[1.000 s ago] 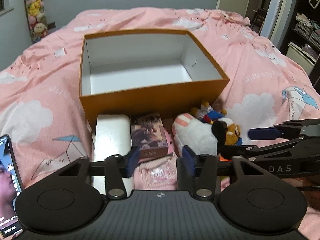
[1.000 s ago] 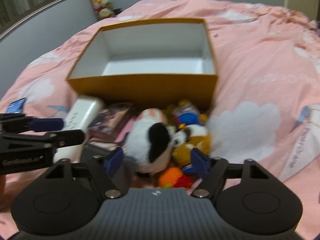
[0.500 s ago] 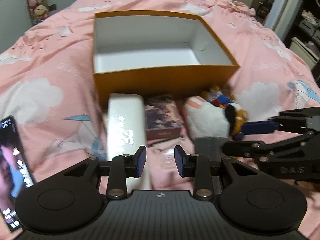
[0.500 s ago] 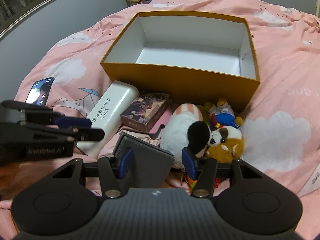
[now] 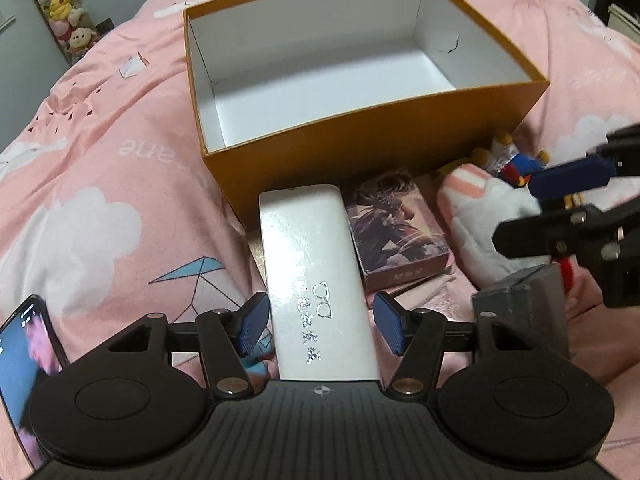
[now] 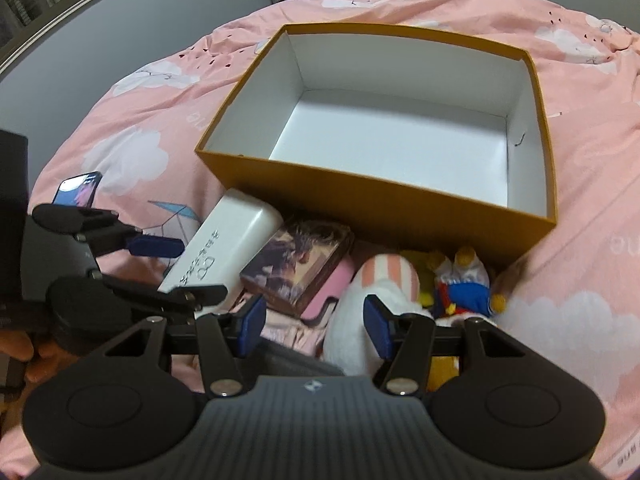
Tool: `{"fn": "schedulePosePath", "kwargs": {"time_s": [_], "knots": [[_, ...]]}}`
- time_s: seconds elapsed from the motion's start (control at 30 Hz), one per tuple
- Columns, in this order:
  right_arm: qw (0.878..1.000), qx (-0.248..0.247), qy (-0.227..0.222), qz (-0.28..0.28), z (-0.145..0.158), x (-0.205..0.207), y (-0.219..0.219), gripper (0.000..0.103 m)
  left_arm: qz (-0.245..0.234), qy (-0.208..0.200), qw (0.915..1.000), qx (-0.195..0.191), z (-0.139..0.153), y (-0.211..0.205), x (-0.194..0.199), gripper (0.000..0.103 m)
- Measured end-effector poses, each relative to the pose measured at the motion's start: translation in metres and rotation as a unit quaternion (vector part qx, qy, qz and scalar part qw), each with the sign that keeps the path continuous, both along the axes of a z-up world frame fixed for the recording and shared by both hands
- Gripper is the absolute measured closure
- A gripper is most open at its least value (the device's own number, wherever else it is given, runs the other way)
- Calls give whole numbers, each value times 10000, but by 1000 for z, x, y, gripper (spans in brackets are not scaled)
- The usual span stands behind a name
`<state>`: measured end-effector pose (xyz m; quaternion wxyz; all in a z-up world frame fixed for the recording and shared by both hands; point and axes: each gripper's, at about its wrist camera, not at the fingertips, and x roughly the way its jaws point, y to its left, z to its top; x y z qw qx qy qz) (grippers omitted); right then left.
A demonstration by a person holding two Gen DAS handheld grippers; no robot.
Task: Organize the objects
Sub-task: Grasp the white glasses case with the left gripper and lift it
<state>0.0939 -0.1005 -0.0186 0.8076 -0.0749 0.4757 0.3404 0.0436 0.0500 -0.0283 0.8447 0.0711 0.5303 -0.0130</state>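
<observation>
You have one orange box point(image 5: 376, 148) on the bed; one white glasses case point(image 5: 316, 280); one picture-printed small box point(image 5: 396, 228); one grey block point(image 5: 524, 308); one phone point(image 5: 24, 352); at least three plush toys point(image 6: 460, 284), partly hidden.

Sat mid-frame on the bedspread point(image 5: 100, 168): open box point(image 5: 380, 148). Lay just below it, left to right: long case point(image 5: 316, 272), picture box point(image 5: 396, 228), plush toys point(image 5: 480, 216). Rested at lower left: phone point(image 5: 24, 344)
</observation>
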Motion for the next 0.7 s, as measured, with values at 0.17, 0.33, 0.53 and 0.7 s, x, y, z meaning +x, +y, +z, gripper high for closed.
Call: {"fn": "schedulePosePath", "kwargs": {"time_s": [0.17,0.33,0.53,0.7], "knots": [[9999,-94,3,77,-6,10,10,46,112,124,9999,-12,-6,3,11,33],[9997,-184,-18,159,-10,15,17,46,151,241,9995,-170,-13,7,17,33],[9995,-235,-49,198,-15,20,23,46,225,163,9992,-289,-15,10,15,34],[9979,-233,-229,567,-13,17,28,46,310,-2,9985,-454,-5,15,9,34]]}}
